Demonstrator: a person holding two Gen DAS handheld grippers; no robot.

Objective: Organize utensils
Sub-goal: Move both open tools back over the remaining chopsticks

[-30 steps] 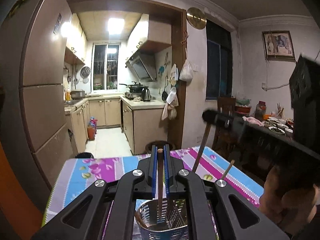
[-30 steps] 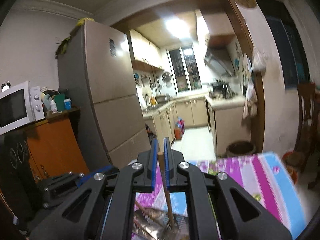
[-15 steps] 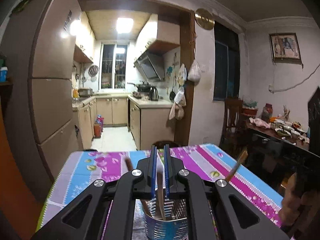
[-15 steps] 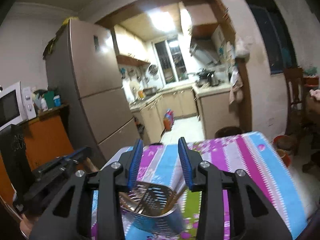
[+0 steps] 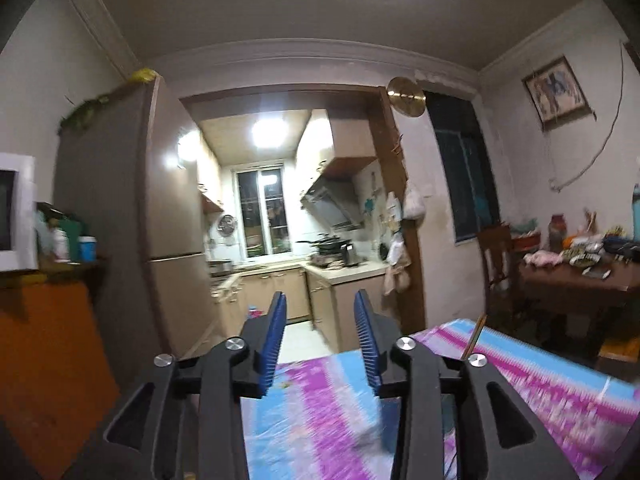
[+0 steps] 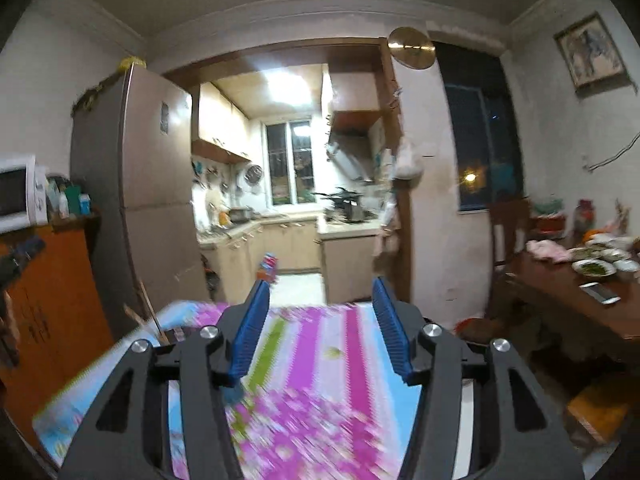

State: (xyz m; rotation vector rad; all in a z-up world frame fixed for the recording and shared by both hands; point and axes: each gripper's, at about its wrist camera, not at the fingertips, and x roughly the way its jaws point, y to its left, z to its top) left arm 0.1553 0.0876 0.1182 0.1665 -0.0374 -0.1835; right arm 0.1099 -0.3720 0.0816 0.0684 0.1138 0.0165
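Utensil handles (image 6: 150,312), possibly wooden, poke up blurred beside the right gripper (image 6: 320,328); it and the left gripper (image 5: 320,340) are both opening, holding nothing, over the striped tablecloth (image 6: 320,360).

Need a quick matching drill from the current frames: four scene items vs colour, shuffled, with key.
Items:
1. claw pads
2. cabinet under the microwave
3. round disc above the doorway
4. microwave

Colours:
A. gold
B. white
C. blue
D. orange

Pairs: 1-C, 2-D, 3-A, 4-B
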